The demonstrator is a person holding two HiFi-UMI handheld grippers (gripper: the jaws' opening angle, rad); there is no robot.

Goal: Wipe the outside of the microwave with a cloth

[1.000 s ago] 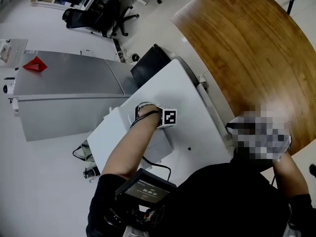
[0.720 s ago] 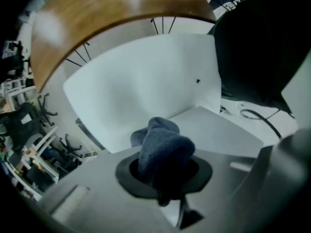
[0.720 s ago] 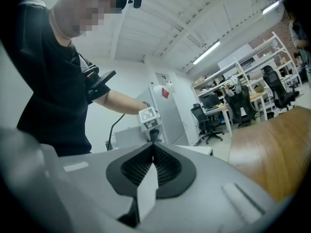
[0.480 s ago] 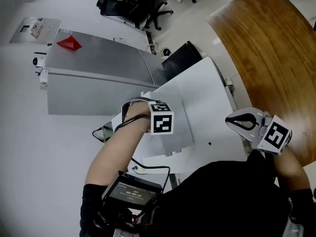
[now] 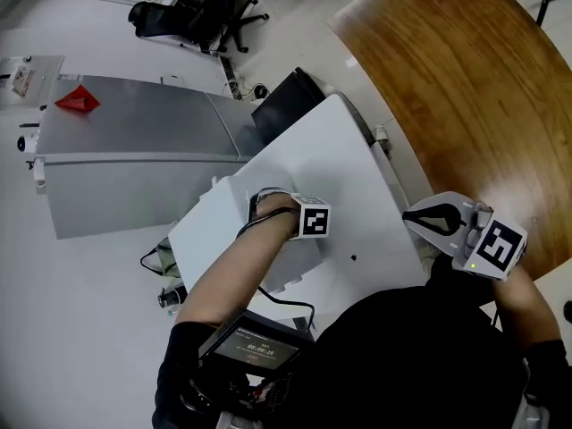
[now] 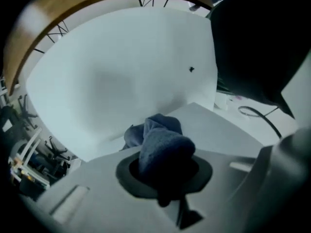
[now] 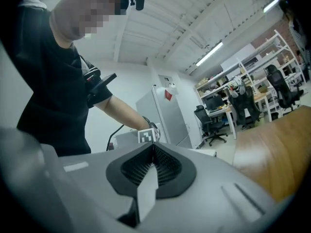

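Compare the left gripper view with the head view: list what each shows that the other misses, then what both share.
Only the left gripper view: a blue cloth bunched in the left gripper, which is shut on it. Only the head view: the right gripper held off to the right of the microwave, and a grey fridge with a red paper shape on top. Both: the microwave's white top with its small dark spot, and the brown wooden table.

Pale floor [image 5: 71, 329] under me; curved wooden table [image 5: 465, 88] to my right; grey metal cabinet [image 5: 134, 164] left (red folded shape [image 5: 76, 101] on top); black office chairs [image 5: 183, 21] beyond; strip light [image 7: 210, 53] on white ceiling; white shelving [image 7: 284, 50] far off.
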